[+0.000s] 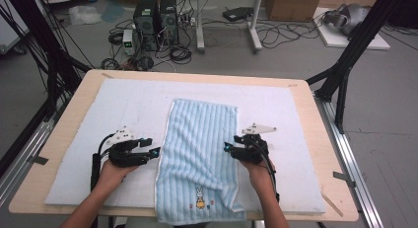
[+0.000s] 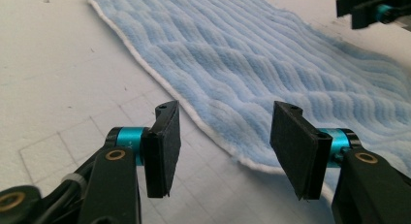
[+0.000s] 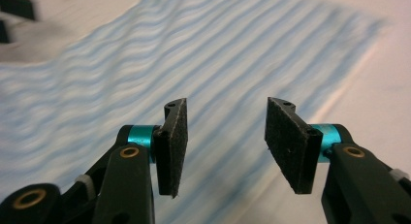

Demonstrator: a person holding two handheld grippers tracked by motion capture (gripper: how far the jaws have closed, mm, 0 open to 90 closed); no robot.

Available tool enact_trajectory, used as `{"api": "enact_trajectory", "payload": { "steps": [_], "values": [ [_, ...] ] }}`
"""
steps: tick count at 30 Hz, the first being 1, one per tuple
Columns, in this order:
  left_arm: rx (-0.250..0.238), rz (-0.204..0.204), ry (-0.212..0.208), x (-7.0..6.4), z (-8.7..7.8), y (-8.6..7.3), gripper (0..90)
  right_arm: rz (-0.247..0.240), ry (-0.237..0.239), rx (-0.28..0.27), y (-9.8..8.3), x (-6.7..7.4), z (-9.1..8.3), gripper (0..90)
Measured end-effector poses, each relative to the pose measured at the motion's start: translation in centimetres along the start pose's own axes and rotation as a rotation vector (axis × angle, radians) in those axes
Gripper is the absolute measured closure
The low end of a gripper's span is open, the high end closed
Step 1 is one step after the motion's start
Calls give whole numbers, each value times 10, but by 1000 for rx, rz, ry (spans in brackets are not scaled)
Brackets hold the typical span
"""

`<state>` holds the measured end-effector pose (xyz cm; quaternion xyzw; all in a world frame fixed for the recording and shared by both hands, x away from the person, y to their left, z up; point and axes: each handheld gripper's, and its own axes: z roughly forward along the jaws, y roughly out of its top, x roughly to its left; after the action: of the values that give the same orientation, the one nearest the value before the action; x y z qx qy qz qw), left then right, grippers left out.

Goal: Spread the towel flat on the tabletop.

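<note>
High view: a light blue ribbed towel (image 1: 199, 154) lies lengthwise down the middle of the white padded sheet (image 1: 123, 104) that covers the wooden table (image 1: 315, 114); its near end, which bears a small embroidered rabbit (image 1: 199, 197), hangs just over the table's front edge, and its near right part is rumpled into a fold. Left claw (image 1: 155, 151) rests just beside the towel's left edge, held by the person's left hand (image 1: 111, 173); right claw (image 1: 227, 147) sits at the towel's right edge, held by the right hand (image 1: 256, 171). Left gripper view: the two black pads (image 2: 162, 146) stand spread apart with nothing between them, low over the white sheet, and the towel's white-bound edge runs just beyond them; the other claw (image 2: 373, 10) appears at the upper right, across the towel. Right gripper view: the pads (image 3: 172, 146) stand apart, gripping nothing, above the towel (image 3: 194, 54), which is blurred; the towel's far edge meets the pale sheet at the right.
</note>
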<state>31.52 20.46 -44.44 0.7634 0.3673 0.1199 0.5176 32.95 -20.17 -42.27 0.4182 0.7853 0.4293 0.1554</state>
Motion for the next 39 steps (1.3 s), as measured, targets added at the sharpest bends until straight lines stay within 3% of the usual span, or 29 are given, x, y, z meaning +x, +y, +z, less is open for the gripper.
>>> {"api": "enact_trajectory", "payload": {
  "steps": [2, 7, 15, 17, 18, 19, 20, 24, 28, 33, 39],
  "values": [
    [2, 7, 1, 0, 2, 2, 440, -6, -66, 8, 4, -5, 7, 549],
    [3, 10, -3, 0, 4, 4, 430, -16, -137, 57, 8, -15, 20, 571],
    [-16, -5, 15, 3, 5, 6, 416, 41, -177, 103, 9, -31, 37, 603],
    [-17, -14, 19, 4, 5, 6, 416, 51, -175, 115, 9, -35, 45, 687],
    [-16, -19, 22, 5, 5, 5, 416, 61, -167, 111, 11, -37, 46, 794],
    [-14, -24, 25, 5, 6, 5, 416, 40, -156, 124, 13, -40, 48, 858],
    [-11, -26, 30, 6, 6, 5, 416, 34, -167, 131, 15, -41, 49, 862],
    [-12, -37, 44, 7, 8, 5, 416, 9, -300, 127, 20, -48, 55, 858],
    [-9, -45, 66, 10, 15, 7, 419, 35, -296, 95, 17, -55, 53, 758],
    [-20, -62, 81, 18, 31, 23, 419, 96, -230, 12, 17, -67, 40, 666],
    [-22, -46, 102, 26, 53, 46, 422, 94, -213, 18, 13, -69, 23, 542]
  ]
}}
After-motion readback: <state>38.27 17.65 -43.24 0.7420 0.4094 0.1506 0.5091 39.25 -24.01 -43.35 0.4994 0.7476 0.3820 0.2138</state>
